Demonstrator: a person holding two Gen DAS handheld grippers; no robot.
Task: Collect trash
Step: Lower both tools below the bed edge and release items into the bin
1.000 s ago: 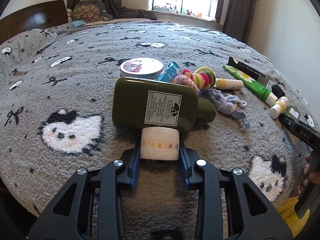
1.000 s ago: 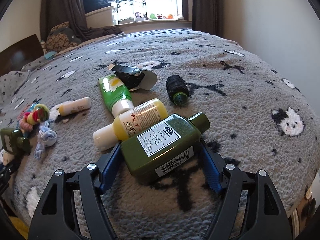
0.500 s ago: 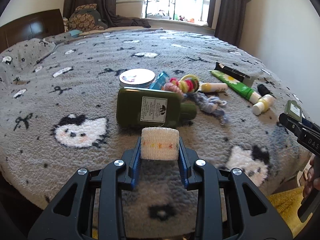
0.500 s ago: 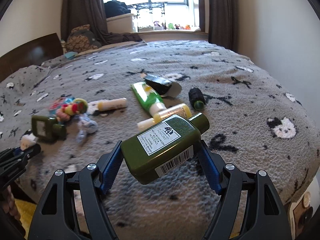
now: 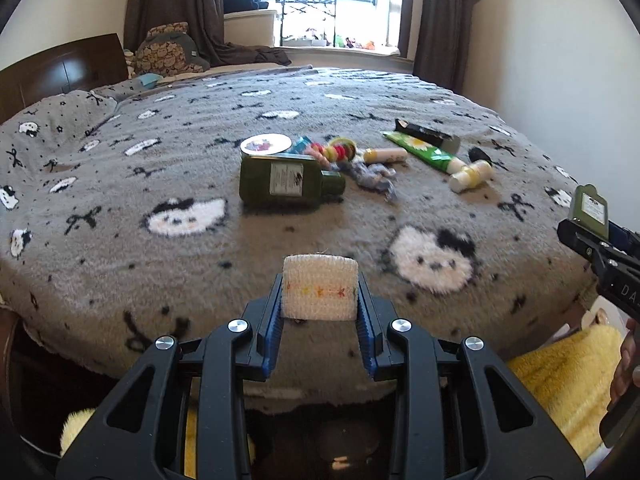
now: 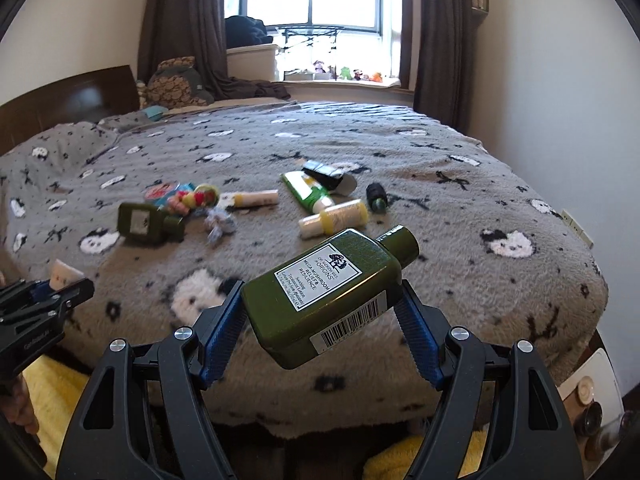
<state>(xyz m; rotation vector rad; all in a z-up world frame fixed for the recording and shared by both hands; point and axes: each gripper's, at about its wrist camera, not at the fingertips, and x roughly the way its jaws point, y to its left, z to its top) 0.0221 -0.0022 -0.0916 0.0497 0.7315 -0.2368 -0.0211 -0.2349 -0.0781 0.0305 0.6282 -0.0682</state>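
My left gripper [image 5: 320, 300] is shut on a white bandage roll [image 5: 320, 286] and holds it above the bed's near edge. My right gripper [image 6: 320, 316] is shut on a dark green lotion bottle [image 6: 324, 292], held tilted above the blanket; it shows at the right of the left wrist view [image 5: 590, 210]. On the grey cat-print blanket [image 5: 160, 184] lie a second green bottle [image 5: 288, 182], a round tin [image 5: 266, 145], a colourful toy [image 5: 336, 152], a blue-grey scrunchie [image 5: 374, 176], a small white-yellow tube [image 5: 386, 155], a green tube [image 5: 424, 152], a yellow bottle [image 5: 472, 174] and a black box [image 5: 426, 133].
A small black-green cap [image 6: 377, 198] lies right of the yellow bottle [image 6: 334, 219]. A dark headboard [image 5: 60, 76] and pillows stand at the far left, a window at the back. Yellow fabric [image 5: 560, 376] lies below the bed's near edge.
Both grippers have pulled back from the pile toward the bed's near edge and risen, each carrying its object. The items on the blanket look farther away and have not moved.
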